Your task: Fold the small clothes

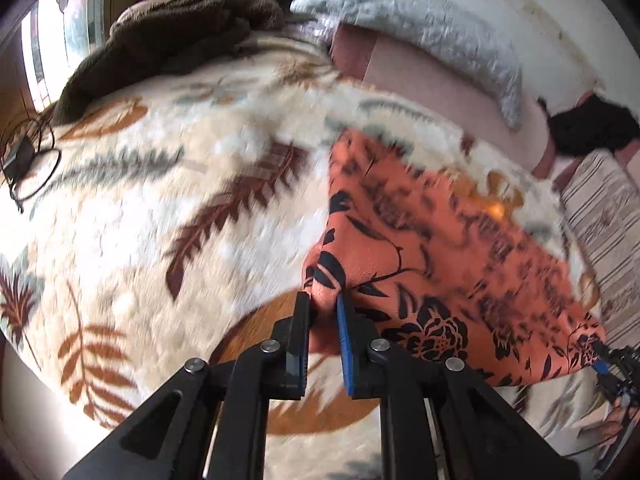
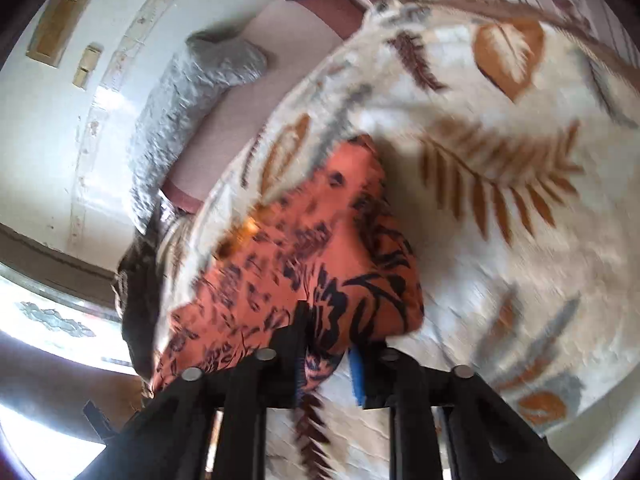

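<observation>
An orange garment with a dark floral print (image 1: 432, 248) lies partly lifted over a cream blanket with leaf patterns (image 1: 160, 184). My left gripper (image 1: 323, 304) is shut on a bunched corner of the garment at its near left end. In the right wrist view the same garment (image 2: 320, 248) hangs between the fingers, and my right gripper (image 2: 328, 344) is shut on its near edge. The right gripper also shows at the far right of the left wrist view (image 1: 612, 368), at the garment's other end. Both views are blurred by motion.
A brown fuzzy blanket (image 1: 172, 28) lies at the back left. A grey textured pillow (image 1: 420, 28) rests on a pink sheet (image 1: 436, 88) by the wall. A dark cloth (image 1: 592, 128) and a striped cover (image 1: 600, 216) are at the right. A black cable (image 1: 28, 168) lies at left.
</observation>
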The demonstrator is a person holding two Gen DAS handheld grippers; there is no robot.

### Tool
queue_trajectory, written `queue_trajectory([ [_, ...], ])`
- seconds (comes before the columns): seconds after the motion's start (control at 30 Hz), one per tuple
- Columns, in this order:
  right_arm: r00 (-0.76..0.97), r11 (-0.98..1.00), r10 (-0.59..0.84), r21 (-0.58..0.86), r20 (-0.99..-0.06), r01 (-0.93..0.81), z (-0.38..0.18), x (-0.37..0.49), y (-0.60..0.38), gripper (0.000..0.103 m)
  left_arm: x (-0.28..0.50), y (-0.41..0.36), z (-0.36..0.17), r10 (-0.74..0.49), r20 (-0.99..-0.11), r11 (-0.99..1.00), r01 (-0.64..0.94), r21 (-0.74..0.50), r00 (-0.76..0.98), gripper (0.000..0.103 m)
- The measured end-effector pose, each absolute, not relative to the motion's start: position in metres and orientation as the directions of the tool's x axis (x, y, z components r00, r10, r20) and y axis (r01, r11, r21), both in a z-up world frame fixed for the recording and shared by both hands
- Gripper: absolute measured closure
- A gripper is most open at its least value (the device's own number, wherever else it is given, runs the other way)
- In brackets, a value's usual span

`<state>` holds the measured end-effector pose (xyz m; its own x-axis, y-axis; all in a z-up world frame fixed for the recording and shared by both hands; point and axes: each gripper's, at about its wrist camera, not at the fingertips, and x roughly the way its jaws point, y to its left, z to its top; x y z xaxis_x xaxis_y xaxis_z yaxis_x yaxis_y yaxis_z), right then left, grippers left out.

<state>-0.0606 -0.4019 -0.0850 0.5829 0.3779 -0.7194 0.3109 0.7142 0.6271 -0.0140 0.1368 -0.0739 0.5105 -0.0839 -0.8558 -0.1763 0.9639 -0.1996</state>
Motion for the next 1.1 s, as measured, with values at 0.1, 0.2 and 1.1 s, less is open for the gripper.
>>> queue_trajectory([
  [0.1,0.531,0.669,0.356,0.607,-0.769,0.430,-0.130,-0.097,-0.433,0.046,-0.031,0.163,-0.095,-0.152,-0.859,0.941,-0.195,-0.278,0.490,0.071],
  [0.2,0.636,0.661,0.276,0.623,-0.721,0.419,-0.098,-0.110,-0.464,0.043,-0.027,0.176,-0.067,-0.029,-0.842,0.953,-0.240,-0.187,0.539,0.058],
  [1.1,0.561,0.911,0.219,0.372,-0.798,0.175,-0.100,0.094,-0.419,0.062,0.155,0.126,-0.078,-0.142,-0.823,0.986,0.003,-0.169,0.550,0.076],
])
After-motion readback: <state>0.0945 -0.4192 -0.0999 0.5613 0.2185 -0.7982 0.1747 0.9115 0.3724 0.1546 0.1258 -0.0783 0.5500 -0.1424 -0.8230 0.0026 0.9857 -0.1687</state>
